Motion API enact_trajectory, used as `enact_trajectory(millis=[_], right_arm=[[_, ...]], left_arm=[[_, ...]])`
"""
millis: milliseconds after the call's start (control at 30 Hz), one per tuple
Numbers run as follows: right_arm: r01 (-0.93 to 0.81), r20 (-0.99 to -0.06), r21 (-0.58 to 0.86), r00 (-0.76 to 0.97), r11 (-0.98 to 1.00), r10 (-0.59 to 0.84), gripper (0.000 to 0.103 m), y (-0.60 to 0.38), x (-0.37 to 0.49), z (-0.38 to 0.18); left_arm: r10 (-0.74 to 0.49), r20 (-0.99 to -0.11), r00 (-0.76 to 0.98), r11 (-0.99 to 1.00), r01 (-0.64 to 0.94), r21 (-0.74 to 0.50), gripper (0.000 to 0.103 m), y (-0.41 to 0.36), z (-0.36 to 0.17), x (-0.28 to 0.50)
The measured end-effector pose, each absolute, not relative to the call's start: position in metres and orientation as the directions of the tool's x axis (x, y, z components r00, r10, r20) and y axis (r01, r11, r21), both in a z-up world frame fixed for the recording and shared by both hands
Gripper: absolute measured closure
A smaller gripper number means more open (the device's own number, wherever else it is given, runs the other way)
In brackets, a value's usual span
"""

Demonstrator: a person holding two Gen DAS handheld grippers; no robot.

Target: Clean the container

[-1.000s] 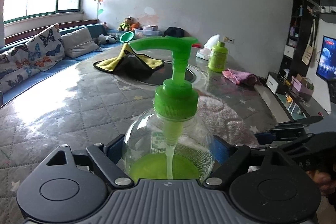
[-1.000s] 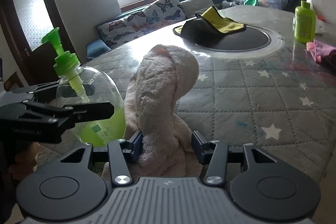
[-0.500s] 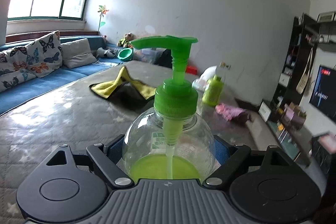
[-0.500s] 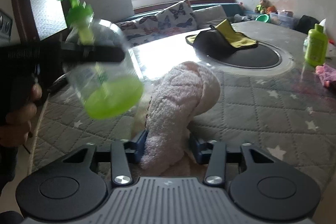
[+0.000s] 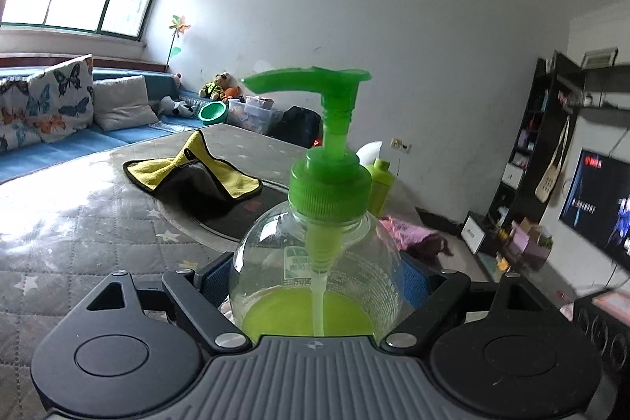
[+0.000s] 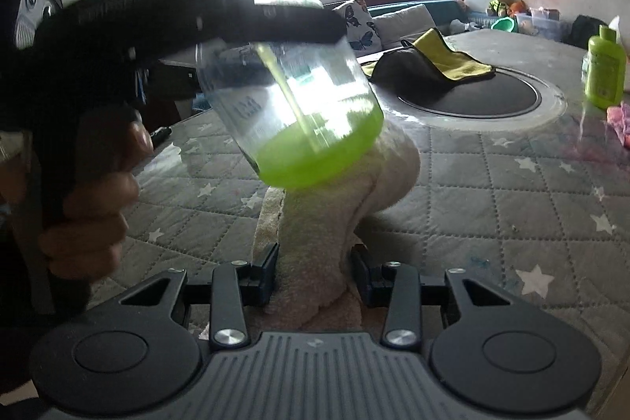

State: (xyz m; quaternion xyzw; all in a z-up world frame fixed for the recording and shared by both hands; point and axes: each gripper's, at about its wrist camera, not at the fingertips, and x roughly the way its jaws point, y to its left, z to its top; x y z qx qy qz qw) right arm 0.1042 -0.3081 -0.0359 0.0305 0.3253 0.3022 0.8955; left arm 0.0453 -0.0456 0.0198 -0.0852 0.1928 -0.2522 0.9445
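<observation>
My left gripper [image 5: 315, 274] is shut on a clear round pump bottle [image 5: 315, 262] with a green pump head and green liquid in its bottom. It holds the bottle upright, lifted off the table. In the right wrist view the bottle [image 6: 299, 113] hangs tilted in the air, with the left gripper across its top. My right gripper [image 6: 313, 270] is shut on a pale pink towel [image 6: 338, 207]. The towel's bunched top sits just under and behind the bottle's base; I cannot tell if they touch.
A grey quilted star-pattern table cover [image 6: 492, 207] spreads below. A yellow-and-black cloth [image 6: 429, 61] lies on a round black inset [image 6: 472, 97]. A small green bottle [image 6: 604, 69] and a pink rag [image 5: 409, 229] sit at the far right. A sofa with cushions [image 5: 47, 105] stands behind.
The left gripper has lifted the pump bottle off the table and carried it up and over toward the towel. The right gripper has kept hold of the towel.
</observation>
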Motion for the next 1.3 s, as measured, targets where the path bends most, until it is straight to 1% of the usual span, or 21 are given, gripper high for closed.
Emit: enact_trajectory(millis=[100, 267, 433, 567, 700, 800, 900, 1033, 1300], right_arm=[[-0.515, -0.558, 0.275, 0.602, 0.812, 0.571, 0.064, -0.312, 0.105, -0.038], [-0.514, -0.553, 0.282, 0.604, 0.81, 0.575, 0.064, -0.313, 0.105, -0.039], [-0.51, -0.55, 0.287, 0.606, 0.811, 0.575, 0.064, -0.314, 0.103, -0.039], [-0.506, -0.552, 0.286, 0.607, 0.814, 0.572, 0.064, -0.314, 0.103, -0.039], [-0.498, -0.556, 0.28, 0.613, 0.821, 0.561, 0.064, -0.312, 0.105, -0.039], [-0.493, -0.558, 0.272, 0.619, 0.826, 0.553, 0.064, -0.311, 0.105, -0.038], [-0.479, -0.562, 0.277, 0.622, 0.833, 0.545, 0.064, -0.311, 0.109, -0.038], [-0.456, -0.571, 0.278, 0.629, 0.845, 0.527, 0.064, -0.31, 0.117, -0.037], [-0.384, -0.599, 0.272, 0.65, 0.883, 0.467, 0.066, -0.301, 0.157, -0.032]], left_arm=[[-0.485, -0.33, 0.81, 0.874, 0.438, -0.21, 0.016, -0.057, 0.016, 0.044], [-0.458, -0.354, 0.816, 0.889, 0.412, -0.201, 0.016, -0.057, 0.014, 0.049], [-0.419, -0.362, 0.833, 0.908, 0.385, -0.165, 0.016, -0.057, 0.015, 0.046], [-0.371, -0.357, 0.857, 0.928, 0.359, -0.103, 0.016, -0.056, 0.015, 0.041], [-0.349, -0.364, 0.864, 0.937, 0.333, -0.109, 0.016, -0.049, 0.013, 0.043], [-0.31, -0.378, 0.872, 0.95, 0.298, -0.092, 0.016, -0.044, 0.01, 0.046], [-0.298, -0.395, 0.869, 0.954, 0.28, -0.104, 0.016, -0.037, 0.006, 0.049], [-0.276, -0.399, 0.874, 0.961, 0.262, -0.089, 0.016, -0.035, 0.005, 0.048], [-0.24, -0.434, 0.868, 0.97, 0.233, -0.07, 0.016, -0.032, 0.001, 0.057]])
